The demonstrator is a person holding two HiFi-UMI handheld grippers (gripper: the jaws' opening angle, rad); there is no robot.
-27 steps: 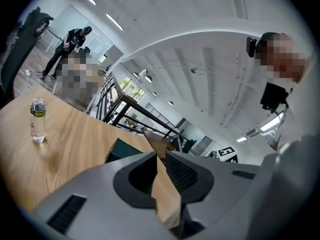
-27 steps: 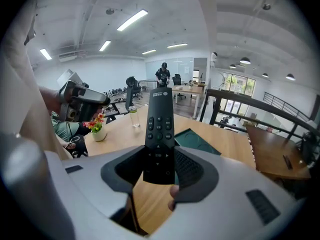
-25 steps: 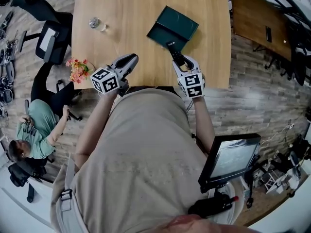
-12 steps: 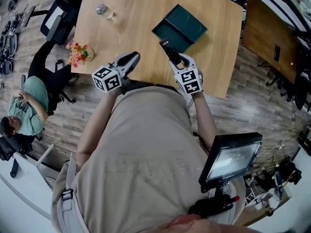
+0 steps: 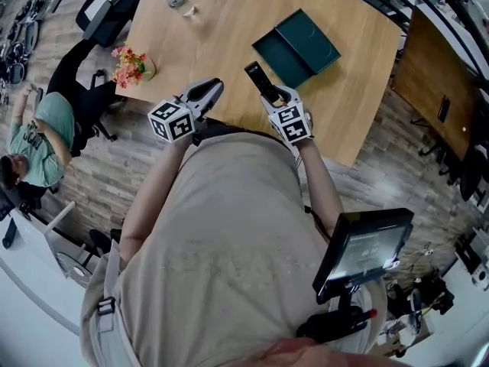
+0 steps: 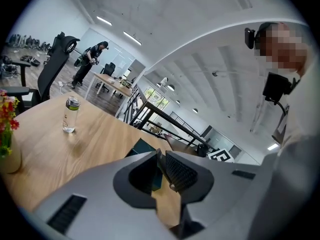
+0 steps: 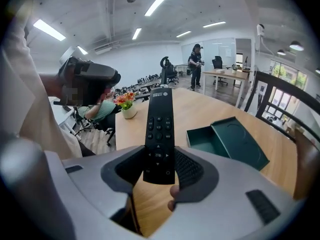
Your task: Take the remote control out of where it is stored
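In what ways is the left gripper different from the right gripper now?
The right gripper grips a black remote control; the left gripper holds nothing. The right jaws stand apart around the remote control; the left jaws are closed together. Both are at the wooden table's near edge.

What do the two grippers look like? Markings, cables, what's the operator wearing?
The left gripper and right gripper have grey moulded shells and black ribbed pads. Each carries a white cube with black square markers. No cables show. The operator wears a beige shirt.
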